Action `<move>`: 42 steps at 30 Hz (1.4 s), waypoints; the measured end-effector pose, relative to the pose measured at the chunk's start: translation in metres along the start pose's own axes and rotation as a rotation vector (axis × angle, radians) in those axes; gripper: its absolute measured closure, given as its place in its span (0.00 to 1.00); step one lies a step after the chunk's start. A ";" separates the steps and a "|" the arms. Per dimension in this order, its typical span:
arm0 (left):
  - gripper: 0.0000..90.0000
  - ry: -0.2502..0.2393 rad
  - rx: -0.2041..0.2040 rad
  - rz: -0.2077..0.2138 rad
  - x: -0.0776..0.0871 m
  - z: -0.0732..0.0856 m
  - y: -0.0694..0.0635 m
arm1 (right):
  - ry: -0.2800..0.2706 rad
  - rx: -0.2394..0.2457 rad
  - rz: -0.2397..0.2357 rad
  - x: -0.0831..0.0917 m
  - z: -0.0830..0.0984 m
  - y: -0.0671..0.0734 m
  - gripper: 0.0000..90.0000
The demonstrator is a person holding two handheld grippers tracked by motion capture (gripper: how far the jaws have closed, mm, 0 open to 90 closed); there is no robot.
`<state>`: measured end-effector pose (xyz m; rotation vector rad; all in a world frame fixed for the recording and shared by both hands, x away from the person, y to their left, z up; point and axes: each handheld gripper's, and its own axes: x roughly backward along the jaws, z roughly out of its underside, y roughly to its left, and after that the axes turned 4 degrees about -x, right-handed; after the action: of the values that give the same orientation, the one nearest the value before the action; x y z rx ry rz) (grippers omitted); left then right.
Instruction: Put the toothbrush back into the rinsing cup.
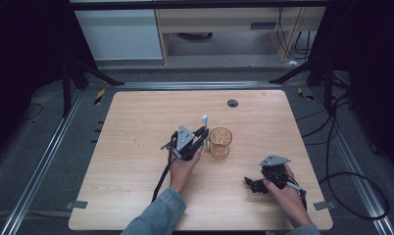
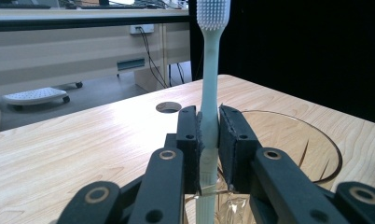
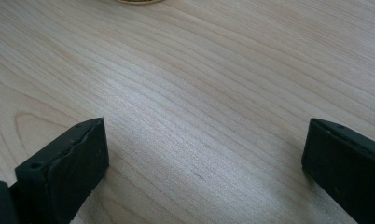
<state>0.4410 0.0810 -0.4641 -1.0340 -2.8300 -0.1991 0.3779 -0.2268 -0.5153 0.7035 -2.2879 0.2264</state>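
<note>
A pale toothbrush (image 2: pixel 209 93) stood upright, bristle head on top, clamped at mid-handle between the closed fingers of the left gripper (image 1: pixel 203 138). It was held just beside an amber glass cup (image 1: pixel 220 142) near the middle of the wooden tabletop (image 1: pixel 136 161), probably so its lower end could drop into the cup. The right gripper (image 1: pixel 251 184) rested low near the front edge, well apart, fingers spread wide and empty.

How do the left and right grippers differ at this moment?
The left gripper is shut on a toothbrush, held upright beside the glass; the right gripper is open and holds nothing. The left sits near the table's middle, the right nearer the person's edge, away from the glass. Both have black jaws.
</note>
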 end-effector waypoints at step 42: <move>0.41 0.118 -0.028 0.041 0.006 -0.015 0.007 | 0.000 0.001 -0.002 0.000 0.000 0.000 0.01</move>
<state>0.4416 0.0874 -0.4479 -1.0486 -2.7062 -0.2861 0.3780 -0.2267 -0.5154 0.7060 -2.2867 0.2262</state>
